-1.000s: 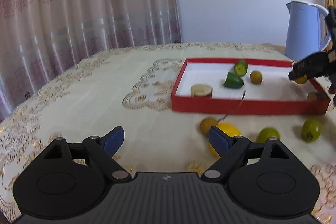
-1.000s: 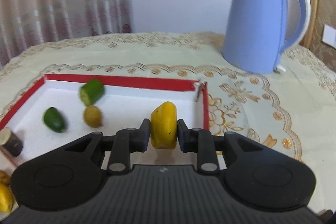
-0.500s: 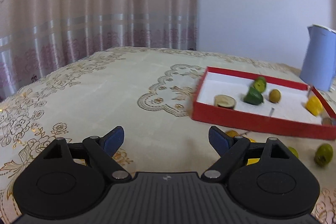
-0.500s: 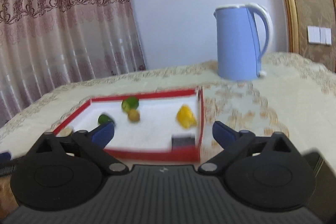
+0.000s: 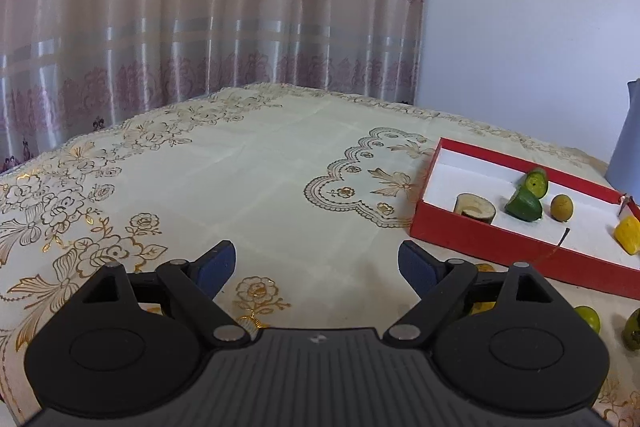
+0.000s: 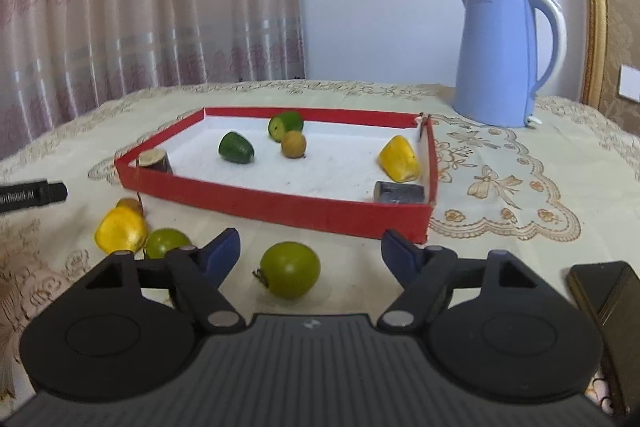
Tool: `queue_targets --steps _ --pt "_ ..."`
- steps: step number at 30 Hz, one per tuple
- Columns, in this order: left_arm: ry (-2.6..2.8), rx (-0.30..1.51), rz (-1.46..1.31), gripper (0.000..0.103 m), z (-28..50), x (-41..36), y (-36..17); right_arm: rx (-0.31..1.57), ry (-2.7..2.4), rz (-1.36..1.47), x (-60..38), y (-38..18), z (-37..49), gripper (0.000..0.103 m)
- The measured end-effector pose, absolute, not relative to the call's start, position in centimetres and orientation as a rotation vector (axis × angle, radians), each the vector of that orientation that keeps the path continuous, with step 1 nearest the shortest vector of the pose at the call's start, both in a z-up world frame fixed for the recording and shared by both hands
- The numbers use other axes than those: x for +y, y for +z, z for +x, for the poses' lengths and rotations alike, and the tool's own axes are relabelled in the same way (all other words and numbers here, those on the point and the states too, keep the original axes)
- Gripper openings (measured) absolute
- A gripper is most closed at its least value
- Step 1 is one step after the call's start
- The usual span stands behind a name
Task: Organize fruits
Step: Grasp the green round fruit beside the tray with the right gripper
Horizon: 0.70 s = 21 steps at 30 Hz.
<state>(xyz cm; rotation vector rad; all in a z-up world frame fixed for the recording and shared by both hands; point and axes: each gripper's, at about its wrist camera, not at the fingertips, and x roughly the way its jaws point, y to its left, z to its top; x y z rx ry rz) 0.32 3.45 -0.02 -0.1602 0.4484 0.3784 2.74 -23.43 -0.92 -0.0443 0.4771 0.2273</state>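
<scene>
A red tray (image 6: pixel 272 205) with a white floor holds a yellow fruit piece (image 6: pixel 400 159), two green pieces (image 6: pixel 236 146), a small brown fruit (image 6: pixel 293 143), a wood slice (image 6: pixel 154 159) and a dark cylinder (image 6: pixel 398 191). In front of the tray a round green fruit (image 6: pixel 290 269) lies on the cloth between the fingers of my right gripper (image 6: pixel 310 247). Its jaws are closing, and the pads stand clear of the fruit. My left gripper (image 5: pixel 318 265) is open over bare tablecloth, left of the tray (image 5: pixel 500 247), with nothing between its fingers.
Left of the green fruit lie a yellow piece (image 6: pixel 120 229), another green fruit (image 6: pixel 164 243) and a small orange one (image 6: pixel 129 205). A blue kettle (image 6: pixel 500 59) stands behind the tray at the right. A dark flat object (image 6: pixel 604 291) lies at the near right.
My right gripper let go of the yellow piece inside the tray, opened, and drew back to the green fruit in front of it. The left gripper's view swung left, away from the tray.
</scene>
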Motion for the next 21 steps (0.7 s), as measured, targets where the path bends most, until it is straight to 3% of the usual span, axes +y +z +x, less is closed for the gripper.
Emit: queue_targets --steps 2,7,9,21 --pt "0.374 0.453 -0.151 0.089 0.4 3.3 0.0 0.471 0.231 -0.059 -23.1 -0.9 2.6 0.067" --pt "0.375 0.446 -0.148 0.090 0.3 3.2 -0.1 0.466 0.236 -0.072 -22.9 -0.8 2.5 0.066" --pt "0.371 0.437 -0.149 0.097 0.3 3.2 0.0 0.469 0.240 -0.083 -22.8 -0.8 2.5 0.066" --pt "0.373 0.433 -0.141 0.100 0.2 3.0 0.0 0.558 0.279 -0.082 -22.5 -1.4 3.8 0.036"
